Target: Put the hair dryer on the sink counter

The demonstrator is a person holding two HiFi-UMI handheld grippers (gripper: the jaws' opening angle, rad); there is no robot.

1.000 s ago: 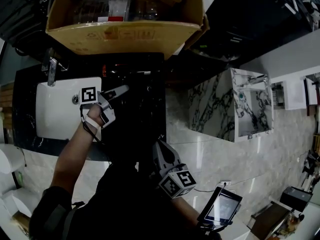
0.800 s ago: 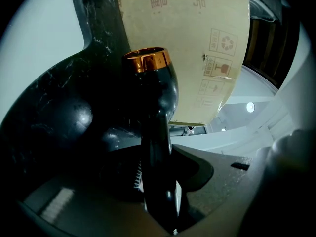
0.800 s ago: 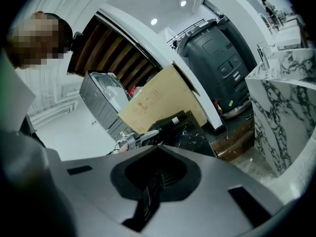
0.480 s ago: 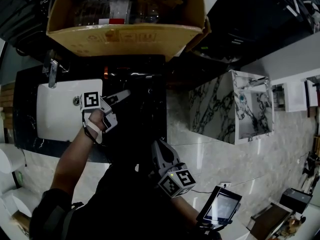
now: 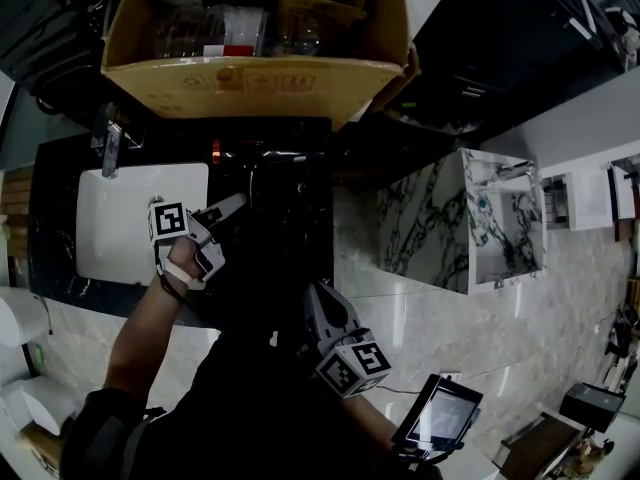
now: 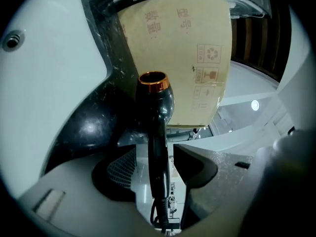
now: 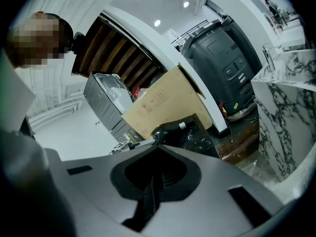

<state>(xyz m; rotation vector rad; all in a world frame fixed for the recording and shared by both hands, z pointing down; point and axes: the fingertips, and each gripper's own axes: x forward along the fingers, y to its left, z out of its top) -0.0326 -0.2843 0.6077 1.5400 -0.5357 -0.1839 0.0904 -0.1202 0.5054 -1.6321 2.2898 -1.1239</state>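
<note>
The black hair dryer (image 6: 156,102) with a copper nozzle ring lies on the black sink counter (image 5: 295,258), its nozzle toward the cardboard box. Its handle (image 6: 158,167) runs back between the jaws of my left gripper (image 6: 154,149). These jaws have just been opening, and gaps show on both sides of the handle. In the head view my left gripper (image 5: 232,206) sits right of the white basin (image 5: 120,228), and the dryer is lost against the dark counter. My right gripper (image 5: 312,293) hangs shut and empty at the counter's front edge. From there the dryer (image 7: 170,127) shows ahead.
A big open cardboard box (image 5: 260,83) with several items stands at the counter's back. A faucet (image 5: 110,143) is behind the basin. A marble pedestal (image 5: 460,218) stands on the tiled floor to the right, and a tablet (image 5: 437,413) sits at lower right.
My left gripper has drawn back toward me and to the left along the counter, and its jaws have opened off the dryer's handle. The right gripper has stayed put.
</note>
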